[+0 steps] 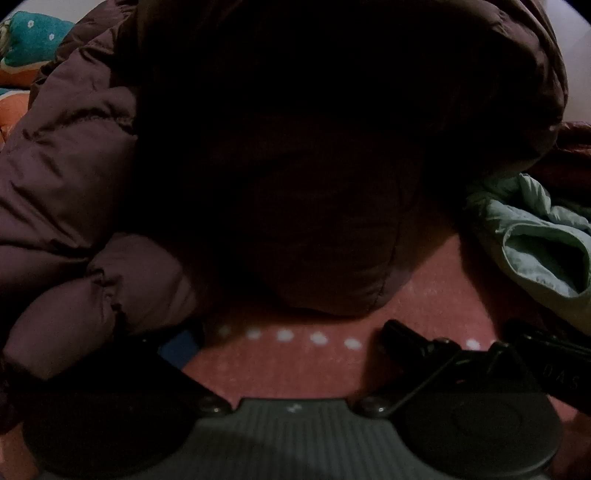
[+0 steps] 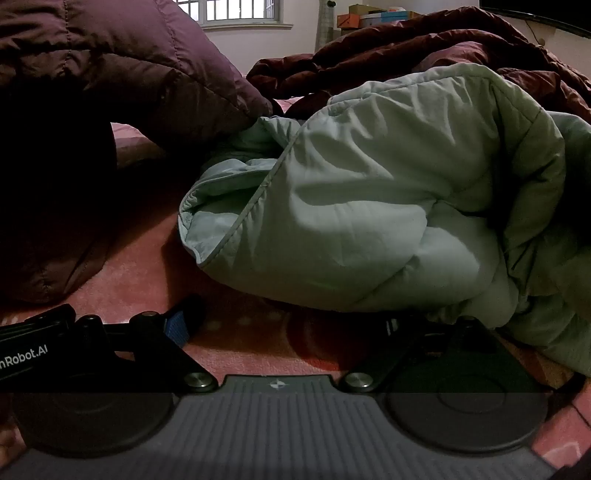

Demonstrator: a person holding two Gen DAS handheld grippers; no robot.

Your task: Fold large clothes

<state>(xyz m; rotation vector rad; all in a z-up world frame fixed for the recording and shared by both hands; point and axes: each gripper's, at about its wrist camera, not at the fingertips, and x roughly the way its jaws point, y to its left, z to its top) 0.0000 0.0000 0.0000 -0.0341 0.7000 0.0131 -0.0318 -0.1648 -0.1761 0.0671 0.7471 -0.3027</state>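
Grippers counted: two, one per wrist view.
Left gripper (image 1: 284,332): fingers were seen spread well apart, low over the pink bedspread (image 1: 436,295); nothing was held between them. The left finger with its blue pad (image 1: 181,345) was tucked just under a puffed edge of the purple jacket (image 1: 74,192); the right finger (image 1: 402,338) was seen bare over the spread.
Right gripper (image 2: 291,317): fingers were set apart, nothing gripped. Blue-padded left fingertip (image 2: 181,323) was seen clear on the spread; the right finger was mostly hidden under the green jacket (image 2: 369,192), contact could not be told.
Large clothes counted: three padded pieces were seen, one purple, one pale green, one dark red (image 2: 424,48).
Purple jacket: quilted, dark plum, puffy; it was heaped on the pink bedspread directly ahead of the left gripper, filling most of that view, with its middle lost in shadow. A rounded cuff-like roll was seen at lower left. In the right view it was seen at upper left (image 2: 122,62).
Green jacket: pale sage, padded, crumpled, with a piped edge and an open lighter lining; it was lying just right of the purple one, touching it.
Dark red piece: quilted, bunched behind the green jacket, farthest back on the bed.
Dots: a row of white spots (image 1: 284,335) was noted on the spread.
Far background: a barred window (image 2: 240,11) and stacked boxes (image 2: 373,16) were noted.
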